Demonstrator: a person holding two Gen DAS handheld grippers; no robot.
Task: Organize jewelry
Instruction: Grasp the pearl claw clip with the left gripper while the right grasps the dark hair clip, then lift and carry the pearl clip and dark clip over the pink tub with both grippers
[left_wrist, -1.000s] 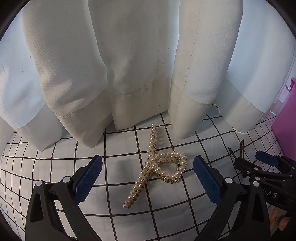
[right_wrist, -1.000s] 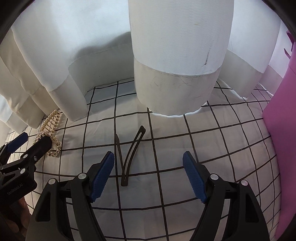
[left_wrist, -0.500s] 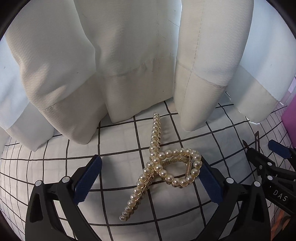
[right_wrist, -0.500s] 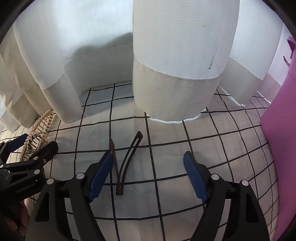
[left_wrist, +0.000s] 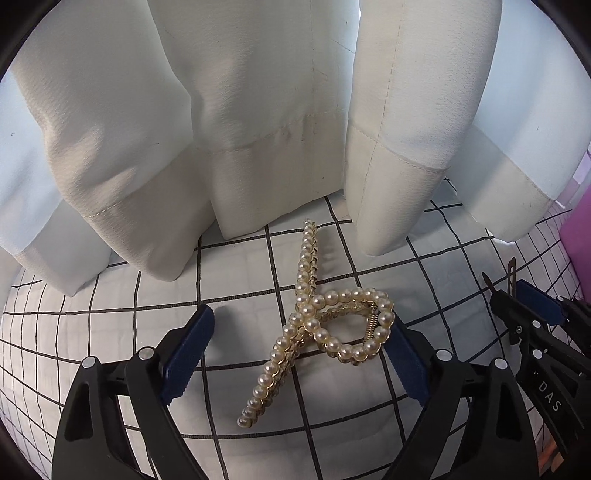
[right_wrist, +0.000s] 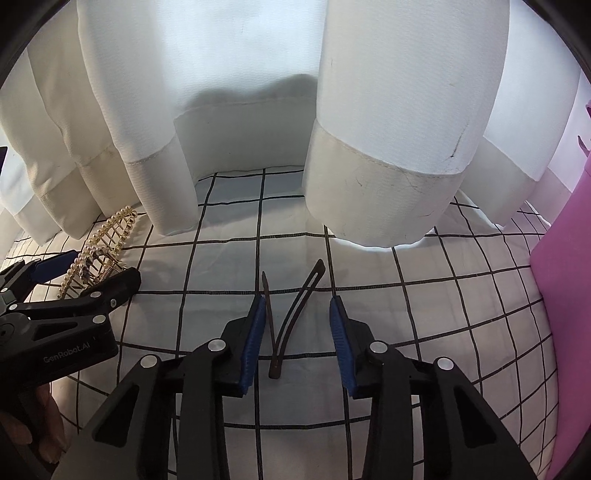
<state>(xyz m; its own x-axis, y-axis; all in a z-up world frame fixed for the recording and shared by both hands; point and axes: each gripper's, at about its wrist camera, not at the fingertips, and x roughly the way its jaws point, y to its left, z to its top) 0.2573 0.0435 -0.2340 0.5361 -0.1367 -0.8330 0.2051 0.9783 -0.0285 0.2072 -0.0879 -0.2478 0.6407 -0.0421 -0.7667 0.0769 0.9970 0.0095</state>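
Observation:
A gold claw clip set with pearls (left_wrist: 317, 325) lies on the checked cloth (left_wrist: 110, 295). My left gripper (left_wrist: 295, 358) is open around it, and its right pad touches the clip's looped end. The clip also shows at the left of the right wrist view (right_wrist: 99, 251). A thin brown hair clip (right_wrist: 288, 317), sprung open in a V, lies on the cloth. My right gripper (right_wrist: 299, 339) is partly closed around it, jaws either side, with gaps still showing.
White curtain folds (left_wrist: 277, 110) hang down to the cloth just behind both clips. A pink box (right_wrist: 565, 295) stands at the right edge. The two grippers sit side by side, close together.
Both grippers have moved forward and down over their clips. The right gripper's jaws have narrowed a lot around the brown hair clip. The left pad has reached the pearl clip's loop.

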